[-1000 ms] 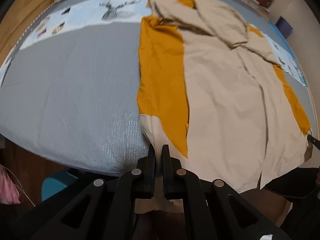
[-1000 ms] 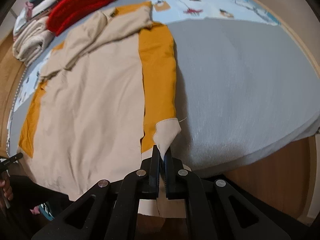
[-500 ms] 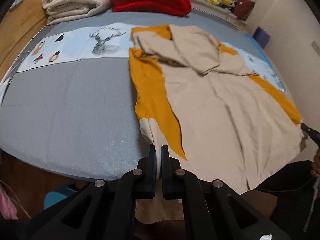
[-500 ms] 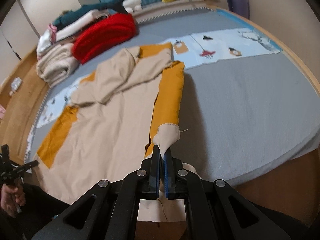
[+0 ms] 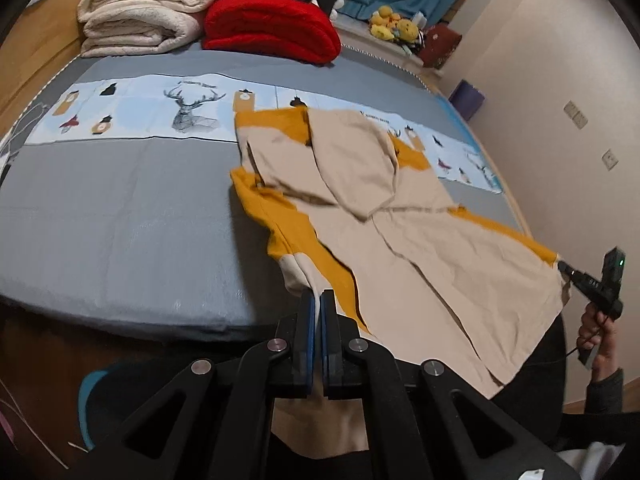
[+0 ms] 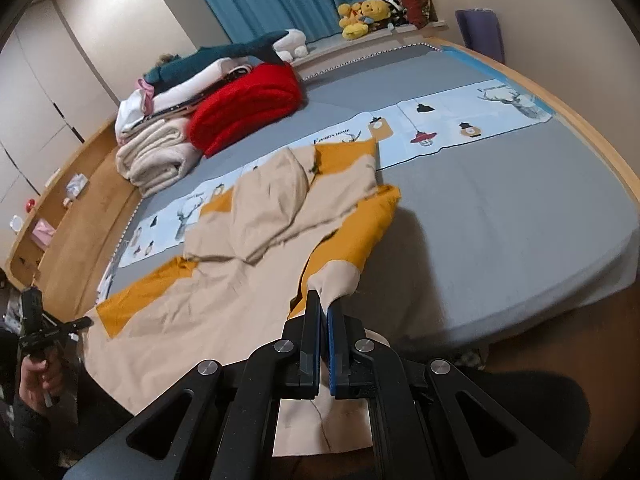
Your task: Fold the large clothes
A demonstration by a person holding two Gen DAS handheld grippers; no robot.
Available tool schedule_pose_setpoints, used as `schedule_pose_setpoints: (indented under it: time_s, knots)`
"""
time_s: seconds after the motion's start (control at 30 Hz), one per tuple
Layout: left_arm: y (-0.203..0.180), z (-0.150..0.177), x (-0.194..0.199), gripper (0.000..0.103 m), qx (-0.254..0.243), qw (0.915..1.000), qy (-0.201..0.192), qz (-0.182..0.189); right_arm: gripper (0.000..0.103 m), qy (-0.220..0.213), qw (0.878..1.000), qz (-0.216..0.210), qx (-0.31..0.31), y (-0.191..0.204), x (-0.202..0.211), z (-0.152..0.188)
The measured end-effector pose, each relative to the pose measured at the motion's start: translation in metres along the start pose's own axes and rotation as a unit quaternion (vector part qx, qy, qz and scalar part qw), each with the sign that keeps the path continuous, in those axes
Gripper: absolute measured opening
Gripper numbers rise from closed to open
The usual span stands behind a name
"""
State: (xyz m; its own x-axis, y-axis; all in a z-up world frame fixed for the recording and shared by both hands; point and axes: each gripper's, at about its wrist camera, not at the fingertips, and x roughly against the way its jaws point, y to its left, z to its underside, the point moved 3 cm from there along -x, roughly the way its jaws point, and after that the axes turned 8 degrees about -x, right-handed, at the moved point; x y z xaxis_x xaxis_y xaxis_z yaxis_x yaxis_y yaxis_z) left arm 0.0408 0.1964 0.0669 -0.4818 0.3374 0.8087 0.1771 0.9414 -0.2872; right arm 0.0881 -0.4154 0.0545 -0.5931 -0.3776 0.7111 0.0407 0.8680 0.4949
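A large beige and mustard-yellow garment lies spread on the grey bed, its sleeves folded in near the top; it also shows in the right wrist view. My left gripper is shut on the garment's near left hem corner and holds it lifted off the bed. My right gripper is shut on the near right hem corner, also lifted. The right gripper shows at the far right of the left wrist view, and the left gripper at the left edge of the right wrist view. Loose hem cloth hangs below both grippers.
The grey bed has a pale printed strip across it. Folded cream blankets and a red blanket are stacked at its head, with plush toys on the sill. A wooden frame edges the bed.
Both grippers have risen with the hem corners, lifting the near edge of the garment off the bed. The views have tilted up and now show the head of the bed and the room.
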Motion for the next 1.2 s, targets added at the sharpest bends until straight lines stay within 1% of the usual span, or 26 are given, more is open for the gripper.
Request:
schedule_pose_setpoints:
  time_s: [0.1, 0.17, 0.23, 0.3, 0.4, 0.47, 0.5, 0.53, 0.57, 0.6, 0.63, 0.67, 0.7, 0.73, 0.77, 0.8, 0.83, 0.9, 0.97, 1.03, 1.1, 1.2]
  knots:
    - [0.01, 0.001, 0.01, 0.0, 0.021, 0.9997, -0.005, 0.006, 0.003, -0.007, 1.0, -0.008, -0.021, -0.008, 0.014, 0.002]
    - [0.016, -0.005, 0.007, 0.0, 0.028, 0.9996, -0.008, -0.002, 0.003, -0.011, 0.999, -0.011, -0.03, -0.012, 0.014, -0.002]
    - [0.023, -0.019, -0.001, 0.0, 0.033, 0.9994, -0.011, -0.008, 0.003, -0.012, 0.999, -0.006, -0.029, -0.014, 0.007, -0.009]
    - [0.03, -0.038, -0.017, 0.0, 0.033, 0.9993, -0.017, 0.006, 0.003, -0.011, 0.999, -0.012, -0.034, -0.017, -0.009, -0.026]
    - [0.042, -0.057, -0.054, 0.0, 0.043, 0.9991, 0.005, 0.002, 0.003, -0.008, 0.999, -0.003, -0.039, -0.02, -0.041, -0.05]
    - [0.049, -0.061, -0.089, 0.0, 0.062, 0.9973, 0.039, 0.007, 0.003, -0.005, 0.999, 0.007, -0.048, -0.02, -0.058, -0.066]
    - [0.048, -0.058, -0.105, 0.0, 0.06, 0.9965, 0.058, -0.002, 0.003, -0.007, 0.999, 0.004, -0.052, -0.02, -0.064, -0.074]
    - [0.045, -0.054, -0.122, 0.0, 0.052, 0.9958, 0.075, -0.011, 0.003, -0.009, 0.999, 0.003, -0.051, -0.019, -0.068, -0.08]
    - [0.043, -0.047, -0.137, 0.0, 0.059, 0.9941, 0.09, -0.015, 0.003, -0.01, 0.999, 0.004, -0.048, -0.018, -0.072, -0.084]
    - [0.042, -0.04, -0.147, 0.0, 0.074, 0.9921, 0.101, -0.014, 0.003, -0.009, 0.999, 0.005, -0.047, -0.017, -0.076, -0.087]
    - [0.04, -0.027, -0.163, 0.0, 0.097, 0.9873, 0.125, -0.009, 0.003, -0.005, 0.999, 0.004, -0.048, -0.016, -0.079, -0.089]
    - [0.037, -0.016, -0.176, 0.006, 0.108, 0.9827, 0.151, -0.006, 0.003, -0.002, 0.999, 0.004, -0.046, -0.016, -0.083, -0.091]
    - [0.032, -0.002, -0.188, 0.016, 0.118, 0.9774, 0.175, -0.011, 0.003, -0.001, 0.999, 0.005, -0.044, -0.015, -0.086, -0.091]
    - [0.028, 0.009, -0.193, 0.022, 0.128, 0.9745, 0.183, -0.018, 0.003, 0.0, 0.999, 0.006, -0.042, -0.016, -0.088, -0.091]
    - [0.026, 0.016, -0.196, 0.035, 0.135, 0.973, 0.186, -0.019, 0.003, 0.001, 0.999, 0.006, -0.042, -0.017, -0.09, -0.092]
    - [0.022, 0.028, -0.2, 0.046, 0.147, 0.9701, 0.193, -0.018, 0.003, 0.001, 0.999, 0.005, -0.043, -0.018, -0.091, -0.092]
    - [0.018, 0.041, -0.206, 0.048, 0.158, 0.9665, 0.202, -0.016, 0.003, 0.001, 0.999, 0.005, -0.042, -0.018, -0.091, -0.092]
    - [0.013, 0.061, -0.218, 0.048, 0.176, 0.9605, 0.215, -0.014, 0.003, -0.001, 0.999, 0.002, -0.045, -0.022, -0.093, -0.093]
    - [0.017, 0.079, -0.232, 0.048, 0.211, 0.95, 0.23, -0.014, 0.003, -0.001, 0.999, 0.004, -0.044, -0.023, -0.094, -0.092]
    - [0.017, 0.096, -0.244, 0.048, 0.232, 0.9403, 0.248, -0.017, 0.003, 0.0, 0.999, 0.005, -0.044, -0.026, -0.096, -0.092]
    - [0.013, 0.103, -0.249, 0.048, 0.226, 0.9392, 0.258, -0.023, 0.003, 0.001, 0.999, 0.004, -0.044, -0.03, -0.098, -0.091]
    - [0.002, 0.115, -0.255, 0.047, 0.214, 0.9391, 0.269, -0.009, 0.003, 0.002, 0.999, 0.005, -0.045, -0.031, -0.098, -0.091]
